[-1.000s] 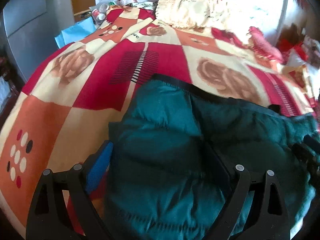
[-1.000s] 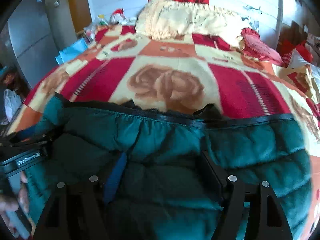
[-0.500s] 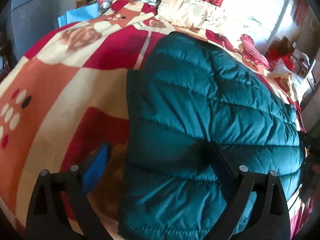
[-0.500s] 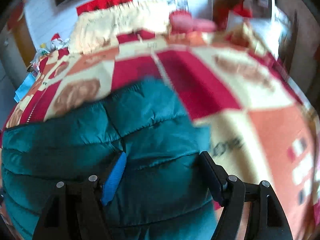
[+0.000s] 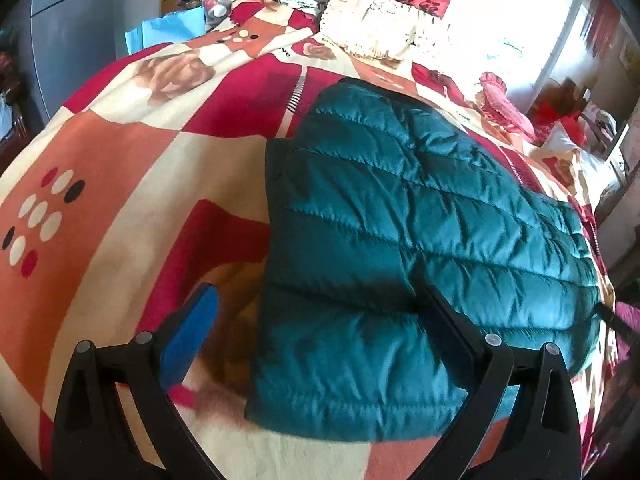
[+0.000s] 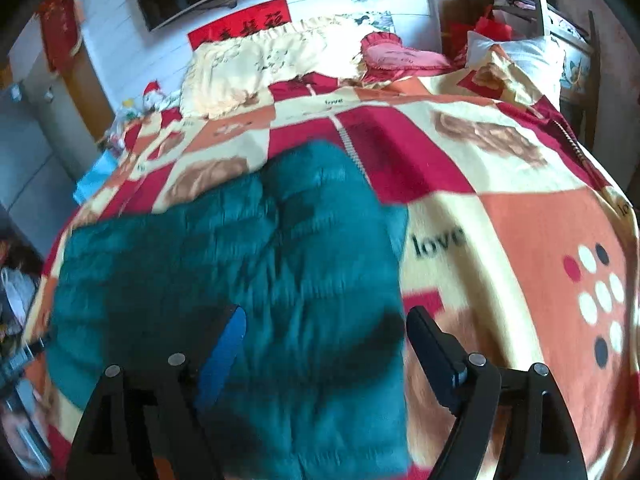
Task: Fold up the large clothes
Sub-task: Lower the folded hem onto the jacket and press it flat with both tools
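A teal quilted puffer jacket [image 5: 408,240] lies folded on a red, orange and cream patterned blanket [image 5: 120,168]. My left gripper [image 5: 320,320] is open and empty, hovering over the jacket's left near edge. In the right wrist view the jacket [image 6: 224,280] looks blurred. My right gripper [image 6: 324,336] is open and empty above the jacket's right near part, holding nothing.
A cream fringed pillow [image 5: 376,28] and a pink frilled cushion [image 5: 504,104] lie at the far end of the bed. A grey cabinet [image 5: 68,28], blue paper [image 5: 168,32] and clutter stand on the left. A chair and white bedding [image 6: 532,52] sit at the right.
Both grippers let go of the jacket and lifted back. The jacket's upper part has been folded over and now lies flat as a compact block. The right view swung rightward.
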Motion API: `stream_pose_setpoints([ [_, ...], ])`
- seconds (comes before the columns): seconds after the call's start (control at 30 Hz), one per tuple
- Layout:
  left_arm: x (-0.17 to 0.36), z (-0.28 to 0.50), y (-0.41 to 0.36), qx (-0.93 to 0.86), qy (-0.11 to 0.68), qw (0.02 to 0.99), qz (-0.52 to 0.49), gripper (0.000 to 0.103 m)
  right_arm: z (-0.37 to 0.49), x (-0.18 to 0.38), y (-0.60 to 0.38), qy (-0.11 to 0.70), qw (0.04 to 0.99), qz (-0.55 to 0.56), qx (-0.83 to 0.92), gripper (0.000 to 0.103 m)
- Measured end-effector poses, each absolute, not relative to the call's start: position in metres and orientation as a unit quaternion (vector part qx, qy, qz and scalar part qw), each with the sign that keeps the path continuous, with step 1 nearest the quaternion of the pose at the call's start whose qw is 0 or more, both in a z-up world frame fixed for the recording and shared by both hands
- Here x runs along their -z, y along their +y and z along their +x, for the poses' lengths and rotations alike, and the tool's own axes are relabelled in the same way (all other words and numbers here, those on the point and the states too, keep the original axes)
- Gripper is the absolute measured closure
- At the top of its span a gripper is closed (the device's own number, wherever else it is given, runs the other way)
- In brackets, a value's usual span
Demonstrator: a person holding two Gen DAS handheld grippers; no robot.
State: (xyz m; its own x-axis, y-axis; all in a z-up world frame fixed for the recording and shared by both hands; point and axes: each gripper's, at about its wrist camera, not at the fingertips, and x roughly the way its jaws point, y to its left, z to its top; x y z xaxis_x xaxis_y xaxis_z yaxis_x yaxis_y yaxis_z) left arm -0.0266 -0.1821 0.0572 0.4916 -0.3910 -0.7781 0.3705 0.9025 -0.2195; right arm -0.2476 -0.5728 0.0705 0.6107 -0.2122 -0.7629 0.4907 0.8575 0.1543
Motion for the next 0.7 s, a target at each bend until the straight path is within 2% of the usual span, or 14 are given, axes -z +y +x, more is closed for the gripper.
stream_pose_setpoints([
  [0.17, -0.065, -0.041, -0.177, 0.229, 0.447, 0.864, -0.01, 0.003, -0.267, -0.066, -0.558, 0.391, 0.886, 0.156, 0.195, 0.022],
  [0.37, -0.062, -0.034, -0.162, 0.258, 0.467, 0.843, -0.068, 0.003, -0.273, -0.069, -0.567, 0.383, 0.887, 0.172, 0.192, 0.022],
  [0.57, -0.045, -0.018, -0.161, 0.275, 0.494, 0.818, -0.105, 0.003, -0.262, -0.061, -0.595, 0.387, 0.875, 0.214, 0.198, 0.014],
  [0.7, -0.029, -0.006, -0.167, 0.298, 0.519, 0.792, -0.123, 0.003, -0.245, -0.046, -0.621, 0.387, 0.867, 0.259, 0.179, 0.001],
])
